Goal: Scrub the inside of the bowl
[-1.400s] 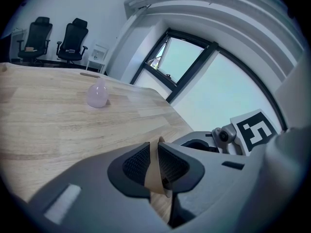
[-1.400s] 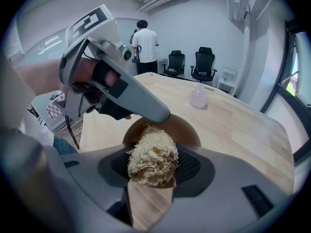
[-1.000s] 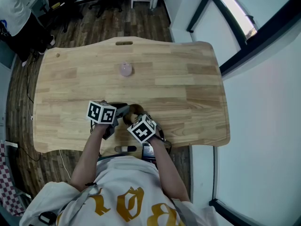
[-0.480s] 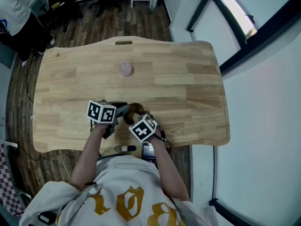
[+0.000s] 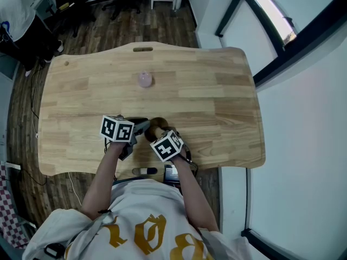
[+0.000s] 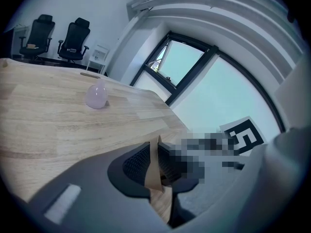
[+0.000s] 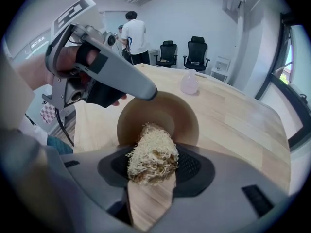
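A brown wooden bowl (image 5: 158, 124) sits near the table's front edge, between both grippers. My left gripper (image 6: 156, 152) is shut on the bowl's thin rim (image 6: 156, 174), and it shows at the bowl's left edge as a grey arm (image 7: 127, 79) in the right gripper view. My right gripper (image 7: 153, 152) is shut on a pale fibrous scrubber (image 7: 151, 153), held just at the near lip of the bowl (image 7: 163, 118). The bowl's inside faces the right gripper and looks bare. In the head view the marker cubes (image 5: 116, 129) hide most of the jaws.
A small pink glass vase (image 5: 145, 79) stands mid-table, further back. The wooden table (image 5: 217, 96) stretches wide on all sides. A dark device (image 5: 171, 173) hangs at the near edge. Office chairs (image 7: 197, 47) and a standing person (image 7: 132, 30) are beyond the table.
My right gripper with the scrubber has shifted slightly forward and to the right over the bowl. The left gripper and bowl have stayed put.
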Demonstrator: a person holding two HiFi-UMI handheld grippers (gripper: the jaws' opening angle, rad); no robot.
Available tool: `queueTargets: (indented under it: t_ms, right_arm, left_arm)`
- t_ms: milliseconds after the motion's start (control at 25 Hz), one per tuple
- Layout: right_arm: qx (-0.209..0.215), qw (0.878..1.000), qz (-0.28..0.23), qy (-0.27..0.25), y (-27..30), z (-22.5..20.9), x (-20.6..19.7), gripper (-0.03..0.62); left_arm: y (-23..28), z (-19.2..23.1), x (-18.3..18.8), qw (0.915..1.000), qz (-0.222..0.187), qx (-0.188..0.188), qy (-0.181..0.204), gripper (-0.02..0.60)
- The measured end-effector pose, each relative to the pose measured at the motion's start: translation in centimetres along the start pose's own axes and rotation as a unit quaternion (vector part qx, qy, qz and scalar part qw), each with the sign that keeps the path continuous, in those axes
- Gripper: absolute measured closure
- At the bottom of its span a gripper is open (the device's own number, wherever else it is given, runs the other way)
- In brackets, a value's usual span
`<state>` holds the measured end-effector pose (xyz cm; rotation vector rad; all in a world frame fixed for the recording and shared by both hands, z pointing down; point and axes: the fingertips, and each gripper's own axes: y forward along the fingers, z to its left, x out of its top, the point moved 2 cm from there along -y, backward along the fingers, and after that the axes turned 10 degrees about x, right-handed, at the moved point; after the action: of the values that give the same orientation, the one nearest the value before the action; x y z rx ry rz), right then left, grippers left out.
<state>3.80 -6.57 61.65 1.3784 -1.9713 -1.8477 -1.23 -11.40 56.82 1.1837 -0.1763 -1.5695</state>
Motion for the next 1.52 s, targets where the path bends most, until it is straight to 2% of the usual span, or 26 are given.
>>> queueTargets:
  t_ms: [280, 720, 880, 1120, 1520]
  right_arm:
    - [-0.032, 0.999, -0.012, 0.009, -0.4, -1.4, -0.2, 0.399]
    - [-0.021, 1.000, -0.003, 0.022, 0.3, -0.9, -0.7, 0.399]
    - [-0.024, 0.999, -0.002, 0.028, 0.5, -1.3, -0.8, 0.399]
    - [-0.018, 0.999, 0.009, 0.034, 1.2, -1.5, -1.3, 0.399]
    - [-0.017, 0.999, 0.011, 0.034, 1.8, -1.9, -0.8, 0.401]
  left_arm:
    - [0.3, 0.2, -0.3, 0.9999, -0.002, -0.006, -0.012, 0.541]
    - [0.9, 0.4, -1.6, 0.9996, 0.022, -0.006, -0.016, 0.549]
    - [1.2, 0.4, -1.9, 0.9995, 0.030, -0.005, -0.011, 0.549]
    - [1.8, 1.0, -3.0, 0.9983, 0.054, 0.016, 0.011, 0.557]
    - [2.4, 2.0, -3.4, 0.9978, 0.064, 0.015, -0.010, 0.557]
